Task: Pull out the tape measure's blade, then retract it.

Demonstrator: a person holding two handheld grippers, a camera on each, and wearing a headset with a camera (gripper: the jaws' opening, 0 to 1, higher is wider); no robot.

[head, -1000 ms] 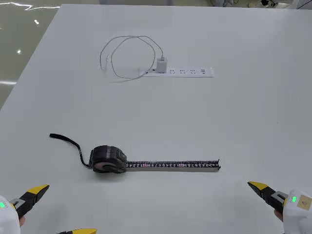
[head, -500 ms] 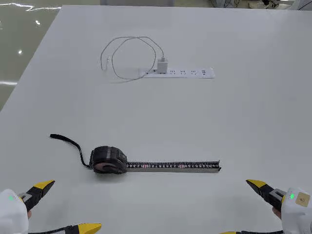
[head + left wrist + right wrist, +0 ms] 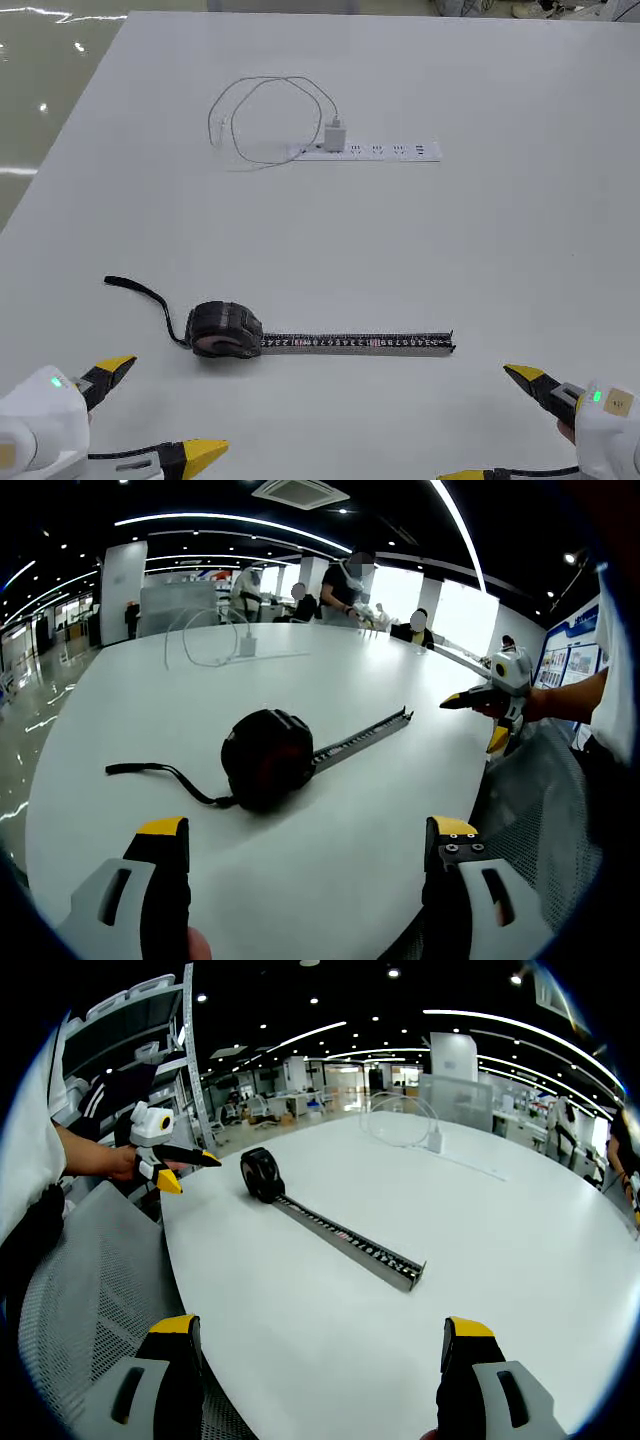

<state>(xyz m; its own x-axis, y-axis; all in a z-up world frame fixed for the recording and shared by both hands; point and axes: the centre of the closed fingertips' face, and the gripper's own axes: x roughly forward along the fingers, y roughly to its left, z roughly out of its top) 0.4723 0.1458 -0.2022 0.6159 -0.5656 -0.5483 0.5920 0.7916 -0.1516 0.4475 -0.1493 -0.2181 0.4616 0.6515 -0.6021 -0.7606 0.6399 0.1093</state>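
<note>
The head view looks steeply down on the desk (image 3: 480,230) from the near side of the tape measure (image 3: 225,328). The left gripper view sits low, close by its case, facing across it. The right gripper view, farther off, looks back from beyond the blade (image 3: 345,1240) tip. All three share the tape measure.

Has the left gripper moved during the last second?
Yes. The left gripper has come forward and rightward, nearer the tape measure, which has stayed put.
</note>
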